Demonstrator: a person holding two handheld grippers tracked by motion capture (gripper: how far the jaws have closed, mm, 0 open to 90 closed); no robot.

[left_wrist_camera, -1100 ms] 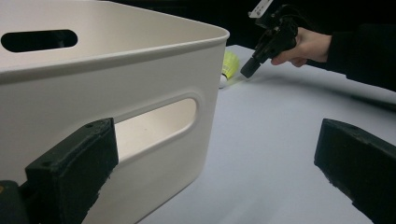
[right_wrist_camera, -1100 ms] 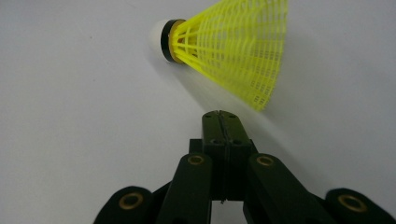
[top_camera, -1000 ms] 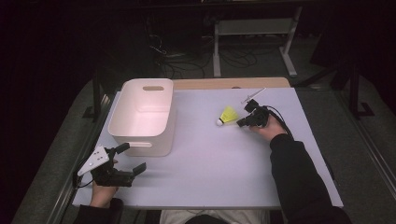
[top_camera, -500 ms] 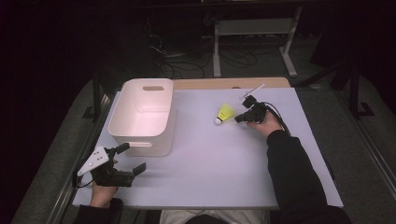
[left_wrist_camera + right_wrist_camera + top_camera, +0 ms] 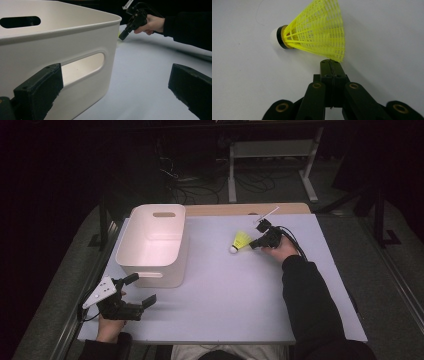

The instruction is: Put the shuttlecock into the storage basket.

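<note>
The right gripper has its jaws pressed flat together, and they appear to pinch only the very rim of the yellow shuttlecock, which hangs just off the table with its white cork tip pointing away. That thin, springy mesh is a poor thing to hold: I judge it could flex and slip out if the hand swings or tilts on the way toward the white bin, which sits well apart to the left. A drop would likely send the light shuttlecock rolling in an arc, perhaps off the table edge. Squeezing the skirt this hard may also crease it. The left gripper rests near the front corner of the bin with its jaws wide apart and nothing between them; a careless nudge there could shove the bin.
</note>
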